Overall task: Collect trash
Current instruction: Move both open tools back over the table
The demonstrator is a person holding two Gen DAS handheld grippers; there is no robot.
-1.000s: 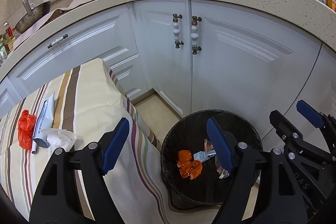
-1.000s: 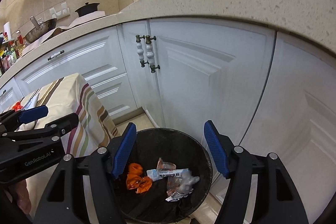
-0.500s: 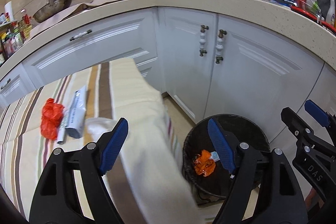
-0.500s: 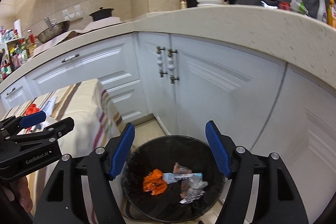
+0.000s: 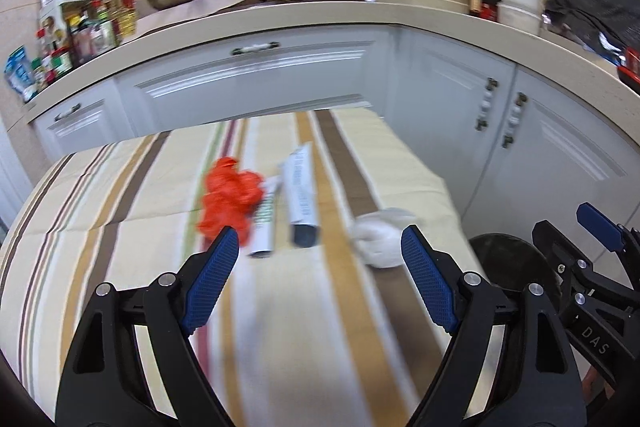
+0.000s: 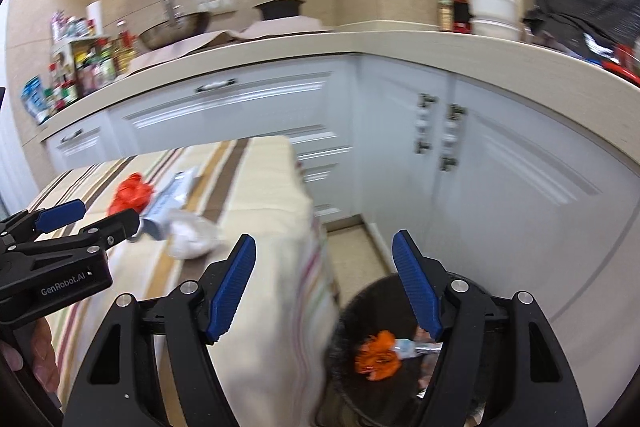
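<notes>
Trash is seen on a striped tablecloth [image 5: 120, 187]: a red crumpled wrapper [image 5: 230, 201], two tubes [image 5: 300, 199] and a white wad [image 5: 380, 237]. Only the right wrist view shows the black bin [image 6: 360, 307] holding orange scrap [image 6: 376, 349]. The left gripper [image 5: 316, 267] and right gripper [image 6: 324, 275] are held wide apart, empty.

A table [image 5: 120, 195] is placed across the centre and lower left of the left wrist frame. On it, a crumpled bag [image 5: 230, 201] is set left of centre, two tubes [image 5: 300, 197] are laid side by side just to its right, and a wadded tissue [image 5: 380, 241] is found further right, near the table's edge. A bin [image 6: 384, 379] holding scraps is seen at lower right of the right wrist frame, beside the table. Cabinets [image 5: 256, 83] under a counter [image 5: 360, 15] are ranged behind.
</notes>
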